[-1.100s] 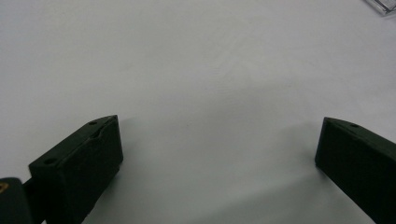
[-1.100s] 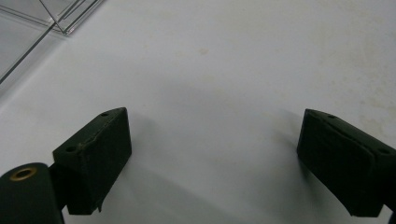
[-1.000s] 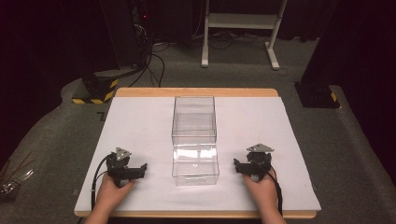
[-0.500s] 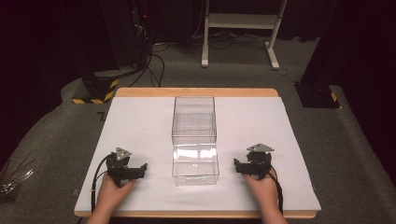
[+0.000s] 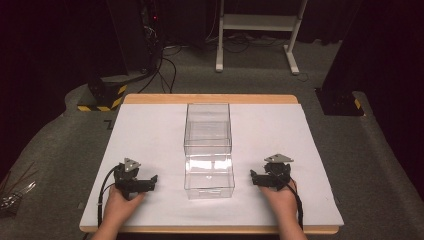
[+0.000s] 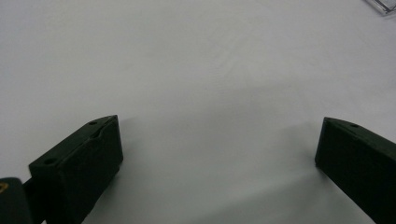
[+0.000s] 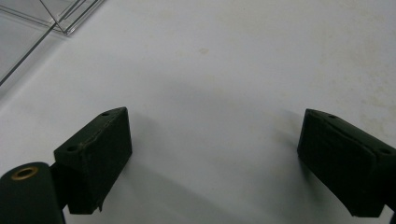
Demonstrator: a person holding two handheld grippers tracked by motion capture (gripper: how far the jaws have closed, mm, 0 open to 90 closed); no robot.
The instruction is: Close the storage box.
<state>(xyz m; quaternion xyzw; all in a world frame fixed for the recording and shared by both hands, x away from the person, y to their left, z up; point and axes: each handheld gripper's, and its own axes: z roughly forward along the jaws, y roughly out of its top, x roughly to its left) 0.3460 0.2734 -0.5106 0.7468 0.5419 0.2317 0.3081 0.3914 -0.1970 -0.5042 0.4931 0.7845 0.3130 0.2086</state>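
Two clear boxes were set end to end at the middle of the white mat, one toward 12 o'clock, the other toward 6 o'clock. The left gripper was rested on the mat at 9 o'clock of the near box, a little apart from it, jaws spread wide over bare mat. The right gripper was rested at 3 o'clock of that box, likewise apart, jaws spread wide. A box corner was seen at 11 o'clock in the right gripper view.
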